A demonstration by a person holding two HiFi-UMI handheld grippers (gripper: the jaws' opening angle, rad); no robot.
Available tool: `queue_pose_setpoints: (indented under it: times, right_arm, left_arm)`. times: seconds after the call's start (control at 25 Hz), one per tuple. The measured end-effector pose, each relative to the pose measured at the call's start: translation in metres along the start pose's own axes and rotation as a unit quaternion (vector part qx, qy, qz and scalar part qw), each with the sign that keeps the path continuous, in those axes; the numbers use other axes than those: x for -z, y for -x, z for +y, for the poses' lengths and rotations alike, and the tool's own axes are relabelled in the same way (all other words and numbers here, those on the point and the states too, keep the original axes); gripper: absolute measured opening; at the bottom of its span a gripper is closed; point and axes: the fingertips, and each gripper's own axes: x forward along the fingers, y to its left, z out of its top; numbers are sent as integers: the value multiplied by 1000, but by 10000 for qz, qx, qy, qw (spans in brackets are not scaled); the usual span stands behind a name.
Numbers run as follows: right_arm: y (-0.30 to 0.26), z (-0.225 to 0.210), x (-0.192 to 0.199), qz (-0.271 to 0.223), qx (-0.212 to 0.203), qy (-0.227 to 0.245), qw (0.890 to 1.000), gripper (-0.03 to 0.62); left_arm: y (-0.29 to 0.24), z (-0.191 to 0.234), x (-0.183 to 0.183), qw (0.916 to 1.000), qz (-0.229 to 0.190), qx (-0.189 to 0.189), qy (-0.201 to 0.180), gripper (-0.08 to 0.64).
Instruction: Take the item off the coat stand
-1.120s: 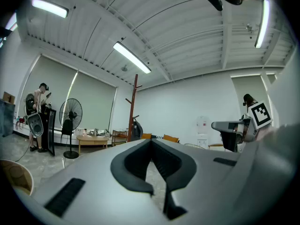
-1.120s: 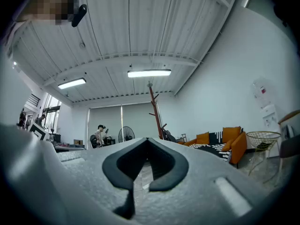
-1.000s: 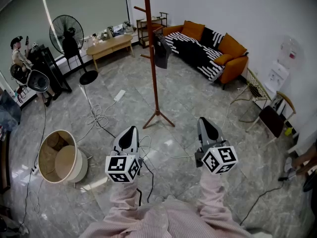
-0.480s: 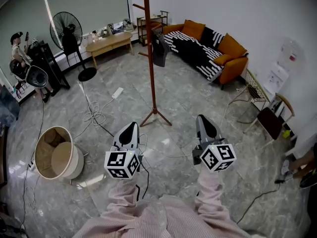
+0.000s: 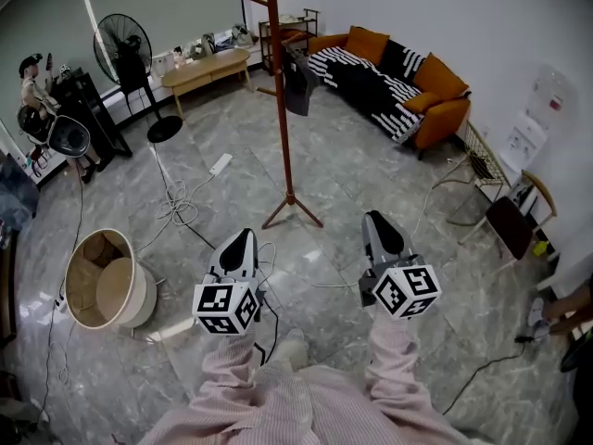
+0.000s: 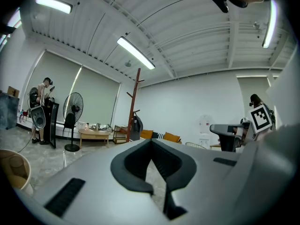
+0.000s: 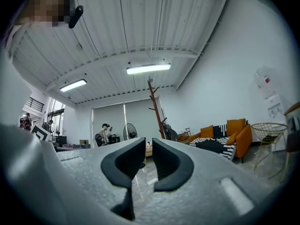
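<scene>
A tall brown coat stand (image 5: 281,91) rises from the marble floor in the middle of the room. A dark item (image 5: 298,86) hangs from a peg on its right side. Both grippers hover low and well short of the stand. My left gripper (image 5: 243,242) is shut and empty, its tips touching (image 6: 151,141). My right gripper (image 5: 378,222) holds nothing, and its jaws are opening with a narrow slit between them (image 7: 148,146). From the left gripper view the stand (image 6: 135,104) and the item (image 6: 136,123) look far off. The right gripper view shows the stand (image 7: 154,108) too.
A round bin (image 5: 139,290) stands at the left, and cables (image 5: 181,207) trail over the floor towards the stand's base. A fan (image 5: 125,44), a wooden table (image 5: 204,68) and an orange sofa (image 5: 398,86) line the back. A chair (image 5: 510,225) sits at the right.
The view has shifted slightly towards the stand, and a shoe now shows below the grippers. Both grippers keep their places in the view.
</scene>
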Motion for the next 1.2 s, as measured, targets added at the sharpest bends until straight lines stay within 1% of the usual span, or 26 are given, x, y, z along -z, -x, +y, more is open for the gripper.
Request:
queue_pose_setpoints:
  times: [0.28, 0.52, 0.68, 0.92, 1.2]
  right_arm:
    - [-33, -17, 16, 123, -7, -117, 9999, 63]
    - [-84, -45, 27, 218, -26, -144, 9997, 93]
    - [-126, -64, 28, 267, -46, -170, 9995, 122]
    - [-192, -88, 27, 239, -66, -281, 9993, 160]
    - [-256, -107, 24, 240, -112, -274, 9993, 184]
  left_arm:
    - [-34, 10, 8, 9999, 108, 15, 3, 2]
    - [-89, 25, 11, 9999, 103, 57, 75, 2]
    - [-133, 38, 5, 9999, 75, 59, 124, 2]
    - [-197, 64, -12, 9999, 62, 123, 51, 2]
    - [-256, 89, -24, 9997, 38, 200, 100, 2]
